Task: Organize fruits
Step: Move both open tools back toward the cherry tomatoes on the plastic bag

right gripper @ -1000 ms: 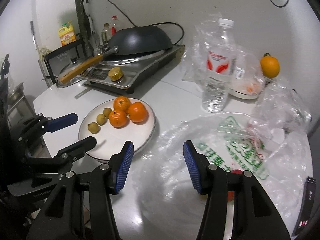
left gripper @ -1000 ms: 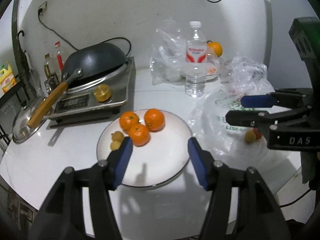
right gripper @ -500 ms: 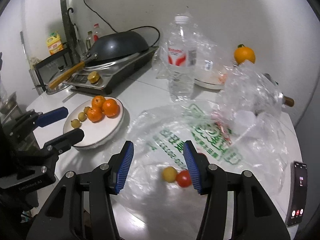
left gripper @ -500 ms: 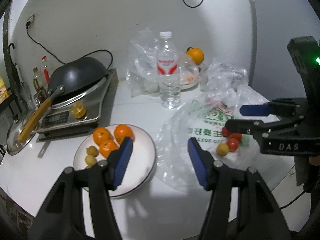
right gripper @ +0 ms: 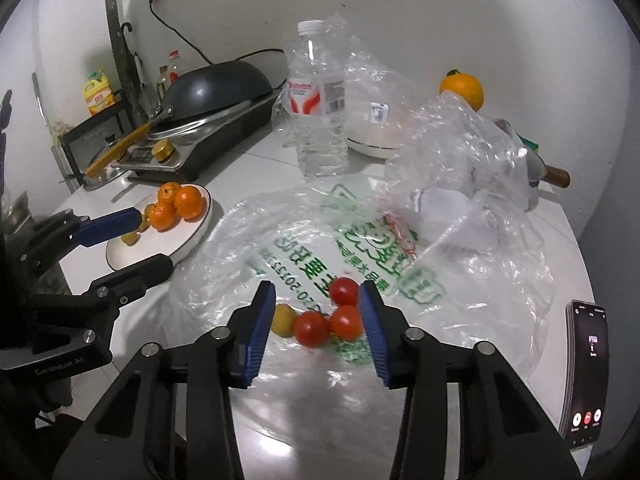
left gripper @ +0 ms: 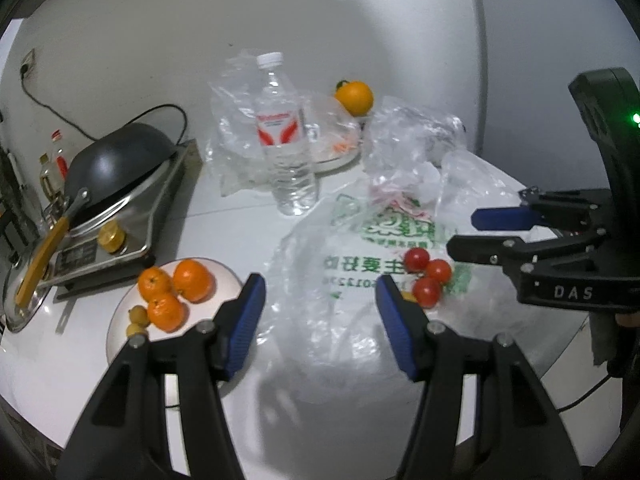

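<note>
- When viewed from the left wrist, shows the left gripper [left gripper: 320, 292] poised above the near edge of the plastic bag [left gripper: 340, 332], jaws at a middling spread with nothing between them
- Puts the plate [left gripper: 116, 332] just left of that gripper on the tabletop [left gripper: 240, 220], already carrying three oranges [left gripper: 176, 292] and two small yellow fruits [left gripper: 136, 316]
- Finds three tomatoes [left gripper: 426, 276] clustered on the bag's printed face, right of the left jaws and close under the right gripper [left gripper: 464, 232], which reaches in from the right edge
- Leaves a water bottle [left gripper: 286, 140] and one lone orange [left gripper: 354, 96] well back by the wall
- From the right wrist, frames the same tomatoes [right gripper: 332, 316] between the right gripper's [right gripper: 317, 296] jaws, with a yellow fruit [right gripper: 282, 320] touching the cluster beside the left pad
- Has those jaws just been closing; now narrow, yet apparently not pressing on any fruit, so nothing held
- Catches the left gripper [right gripper: 152, 240] at the left, beside the plate [right gripper: 196, 236], and a phone [right gripper: 584, 364] at the tabletop's right edge
- Reads as the pick-up step: citrus plated, tomatoes waiting on the bag [right gripper: 240, 248]
- Next, probably calls for singling out one tomato, lowering and closing gently, since round, soft and tightly packed on slippery film, then carrying it across to the plate
</note>
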Tool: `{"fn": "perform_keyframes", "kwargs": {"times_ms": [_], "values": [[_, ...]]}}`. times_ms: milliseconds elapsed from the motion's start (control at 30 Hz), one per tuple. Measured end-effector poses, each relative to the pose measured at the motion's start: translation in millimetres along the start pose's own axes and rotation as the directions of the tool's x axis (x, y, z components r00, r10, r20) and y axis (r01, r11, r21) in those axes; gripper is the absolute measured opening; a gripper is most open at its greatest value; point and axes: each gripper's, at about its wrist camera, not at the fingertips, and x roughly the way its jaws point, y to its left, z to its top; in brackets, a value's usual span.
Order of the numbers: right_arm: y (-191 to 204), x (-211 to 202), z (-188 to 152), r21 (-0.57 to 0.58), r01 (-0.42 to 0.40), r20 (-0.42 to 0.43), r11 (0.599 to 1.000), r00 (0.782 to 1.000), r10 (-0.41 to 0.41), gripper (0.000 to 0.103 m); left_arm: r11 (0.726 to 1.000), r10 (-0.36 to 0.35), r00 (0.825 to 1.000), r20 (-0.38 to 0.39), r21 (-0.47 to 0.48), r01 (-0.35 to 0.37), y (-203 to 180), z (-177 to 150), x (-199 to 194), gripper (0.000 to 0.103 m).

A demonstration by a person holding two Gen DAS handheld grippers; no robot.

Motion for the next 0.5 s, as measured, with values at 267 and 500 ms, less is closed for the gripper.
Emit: {"fn": "perform_keyframes", "kwargs": {"times_ms": [267,500], "values": [[-21.3,8.9,-10.7,0.016,-0.020,-0.023,1.000,1.000,0.020,0.033,0.998,-0.020,0.999,-0.038,0.063,0.022,-27.9,4.3,25.0,0.059],[-34.2,18.0,-18.0,0.015,-0.049,-0.046,0.999,0.998,0.050,0.029,0.996,-0.041,0.993,-0.106,0.077,0.050,-40.0,-2.6,49.6,0.058]]}}
